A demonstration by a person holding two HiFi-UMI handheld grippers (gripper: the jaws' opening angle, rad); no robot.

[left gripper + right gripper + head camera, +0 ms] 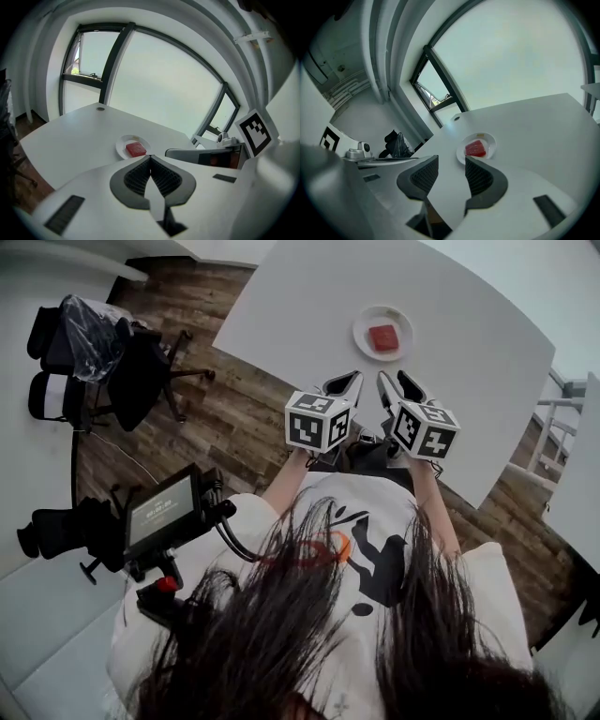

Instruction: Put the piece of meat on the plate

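A red piece of meat (382, 337) lies on a small white plate (364, 322) on the white table (469, 324). My two grippers hang side by side over the table's near edge, short of the plate. The left gripper (351, 382) has its tips touching and holds nothing. The right gripper (388, 382) has its jaws a little apart with nothing between them. In the left gripper view the meat (136, 149) on the plate (123, 146) sits just beyond the closed tips (151, 157). The right gripper view shows the meat (476, 148) on the plate (490, 139) past the parted jaws (451, 160).
Black office chairs (94, 352) stand on the wooden floor (225, 418) at the left. A screen on a stand (159, 510) is at the person's left side. Large windows (159, 79) run behind the table. A small round hole (100, 108) sits in the far tabletop.
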